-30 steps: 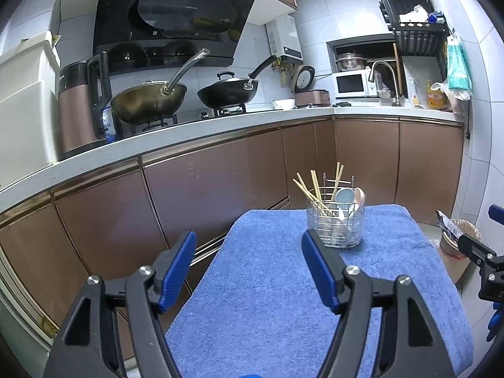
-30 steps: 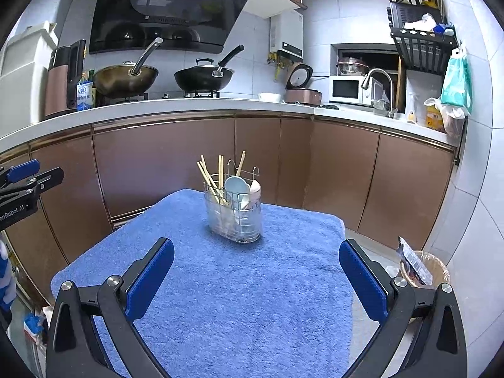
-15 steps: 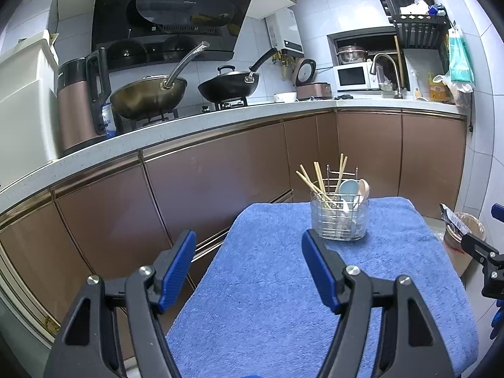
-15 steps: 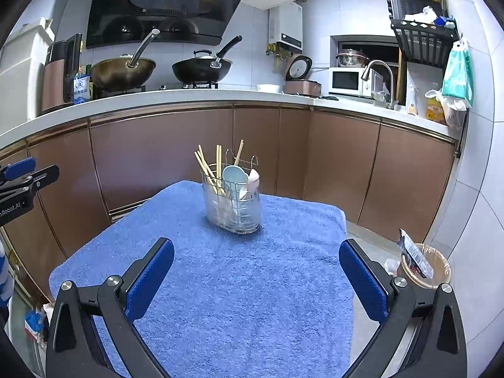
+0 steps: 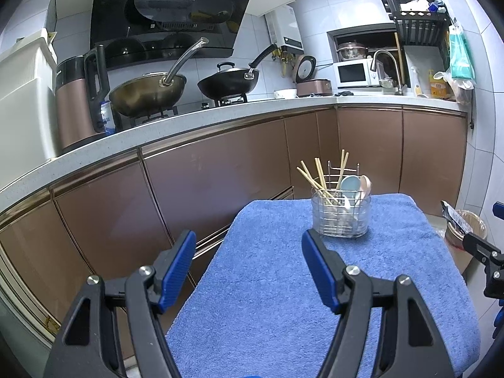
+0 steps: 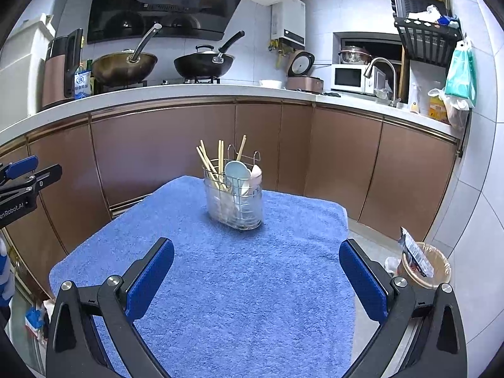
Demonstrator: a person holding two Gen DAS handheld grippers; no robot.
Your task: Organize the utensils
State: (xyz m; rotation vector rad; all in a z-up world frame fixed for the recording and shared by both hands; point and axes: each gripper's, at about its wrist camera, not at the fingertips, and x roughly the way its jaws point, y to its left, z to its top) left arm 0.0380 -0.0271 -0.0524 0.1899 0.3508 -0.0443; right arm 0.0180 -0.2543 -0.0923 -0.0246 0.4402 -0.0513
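A wire utensil holder (image 5: 340,216) (image 6: 234,201) stands upright at the far end of a table covered by a blue towel (image 5: 283,283) (image 6: 236,283). Several wooden chopsticks (image 6: 211,163), a pale blue spoon (image 6: 237,171) and a pink spoon (image 6: 255,173) stick out of it. My left gripper (image 5: 249,263) hangs open over the towel's left edge, short of the holder, with nothing between its fingers. My right gripper (image 6: 256,275) is open wide above the towel's near half, also empty. Each gripper shows at the edge of the other's view.
Brown kitchen cabinets (image 6: 163,151) run behind the table under a white counter with two woks (image 5: 148,91) on a stove. A sink tap and microwave (image 6: 349,77) sit at the back right. A lined waste bin (image 6: 425,266) stands on the floor right of the table.
Both wrist views have tilted slightly upward, so the holder sits a little lower in frame. Both grippers stay open and empty; nothing on the towel has moved.
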